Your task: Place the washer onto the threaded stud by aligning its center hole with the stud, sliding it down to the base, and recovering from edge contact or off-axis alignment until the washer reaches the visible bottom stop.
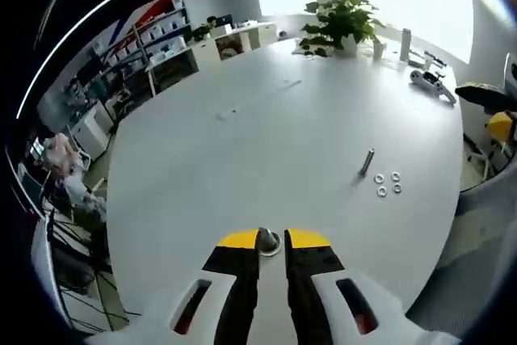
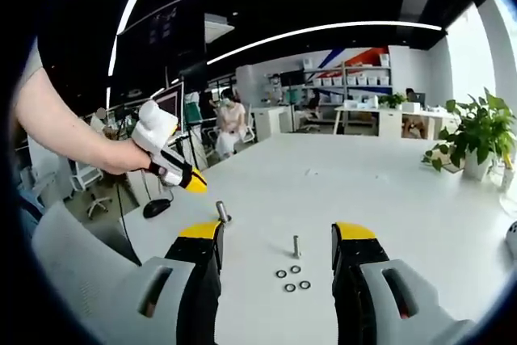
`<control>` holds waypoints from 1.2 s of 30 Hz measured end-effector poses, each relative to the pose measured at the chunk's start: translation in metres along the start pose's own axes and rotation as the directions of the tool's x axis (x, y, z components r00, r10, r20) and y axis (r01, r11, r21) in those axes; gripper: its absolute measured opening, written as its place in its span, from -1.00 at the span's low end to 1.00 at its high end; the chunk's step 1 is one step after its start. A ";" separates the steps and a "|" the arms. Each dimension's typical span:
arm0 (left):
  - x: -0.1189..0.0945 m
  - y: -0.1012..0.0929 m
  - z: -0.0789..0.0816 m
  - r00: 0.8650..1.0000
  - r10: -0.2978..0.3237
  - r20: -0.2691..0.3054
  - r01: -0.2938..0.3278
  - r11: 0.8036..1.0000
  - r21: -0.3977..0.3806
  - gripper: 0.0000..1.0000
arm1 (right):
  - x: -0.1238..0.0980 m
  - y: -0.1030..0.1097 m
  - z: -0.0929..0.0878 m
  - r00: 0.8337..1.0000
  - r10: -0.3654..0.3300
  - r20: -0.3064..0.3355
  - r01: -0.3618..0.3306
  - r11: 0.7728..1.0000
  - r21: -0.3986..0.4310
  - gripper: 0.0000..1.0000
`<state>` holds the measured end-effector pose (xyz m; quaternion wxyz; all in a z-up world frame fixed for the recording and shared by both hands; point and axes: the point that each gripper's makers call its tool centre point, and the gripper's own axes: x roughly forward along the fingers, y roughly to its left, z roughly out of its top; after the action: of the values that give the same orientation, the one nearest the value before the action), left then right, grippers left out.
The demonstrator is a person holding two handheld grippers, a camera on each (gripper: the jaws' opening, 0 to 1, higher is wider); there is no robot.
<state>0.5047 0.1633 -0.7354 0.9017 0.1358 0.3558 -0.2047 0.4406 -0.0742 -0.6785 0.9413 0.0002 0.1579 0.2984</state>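
I counted two studs and four loose washers on the white table [image 2: 420,199]. One stud [image 1: 266,239] stood upright just at the tips of my left gripper [image 1: 274,241], its jaws drawn narrow with the stud in the slim gap between the yellow pads; a ring sat around its base, though I could not tell whether the pads actually touched the stud. The second stud [image 2: 296,246] stood upright farther out, and the four washers [image 2: 292,277] lay flat in a small cluster just beside its foot — in the left gripper view the same stud leaned in the picture, with only three rings plain near it. My right gripper [image 2: 279,236] was spread wide and held nothing; that stud and the washers sat between its two jaws, a little ahead of the tips. The table ran broad and bare around them, its curved edge well apart on the near side, a potted plant [image 2: 477,135] near the far rim. My other hand's gripper showed at the left of the right gripper view, over the near edge.
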 end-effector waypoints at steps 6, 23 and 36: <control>-0.011 -0.009 -0.007 0.999 0.017 0.039 -0.017 1.000 -0.018 -0.79 | 0.000 0.001 -0.001 1.000 0.001 -0.004 -0.002 1.000 -0.011 0.13; -0.042 -0.015 0.000 0.971 0.085 0.221 -0.047 0.984 -0.172 -0.74 | 0.001 0.006 -0.001 1.000 0.014 -0.007 -0.015 0.999 -0.046 0.13; -0.074 -0.019 0.007 0.923 0.162 0.349 -0.074 0.965 -0.252 -0.70 | 0.002 0.005 -0.003 1.000 0.017 -0.011 -0.018 0.999 -0.042 0.13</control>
<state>0.4504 0.1642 -0.6808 0.9726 0.0093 0.1939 -0.1279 0.4380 -0.0691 -0.6814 0.9376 -0.0197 0.1564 0.3099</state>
